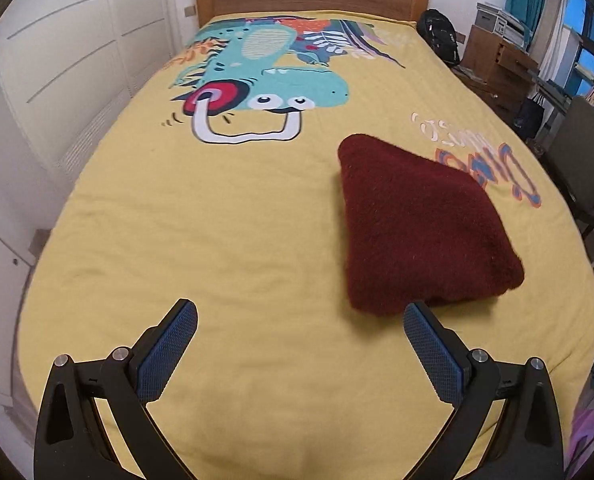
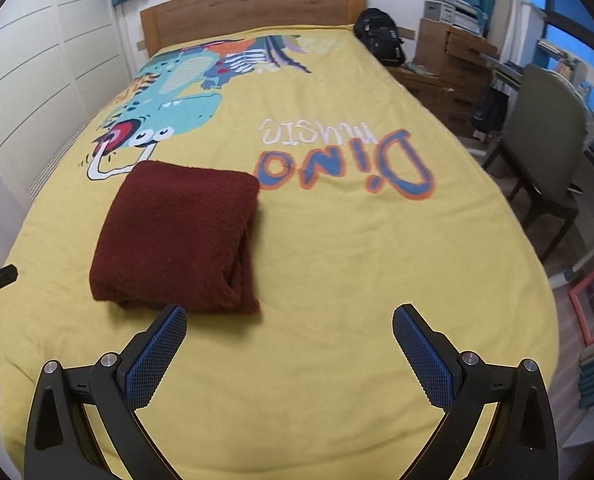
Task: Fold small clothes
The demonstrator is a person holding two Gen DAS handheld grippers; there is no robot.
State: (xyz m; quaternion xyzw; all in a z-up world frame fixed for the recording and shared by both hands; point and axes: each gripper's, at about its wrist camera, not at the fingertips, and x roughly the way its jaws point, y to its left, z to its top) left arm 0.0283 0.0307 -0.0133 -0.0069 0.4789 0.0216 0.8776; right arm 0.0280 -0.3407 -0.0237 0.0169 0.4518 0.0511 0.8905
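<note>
Dark red garment lies folded on yellow bedspread, below the dinosaur print. Left gripper, right gripper — both spread, empty. Probably finished; press stack edges square.

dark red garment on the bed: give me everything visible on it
The dark red garment is fuzzy, fleece-like cloth, already folded into a thick rough rectangle with stacked layers showing along its right edge. It lies flat on the yellow bedspread, just below the dinosaur print. Nothing else touches it; both grippers' jaws are open and empty.
</note>
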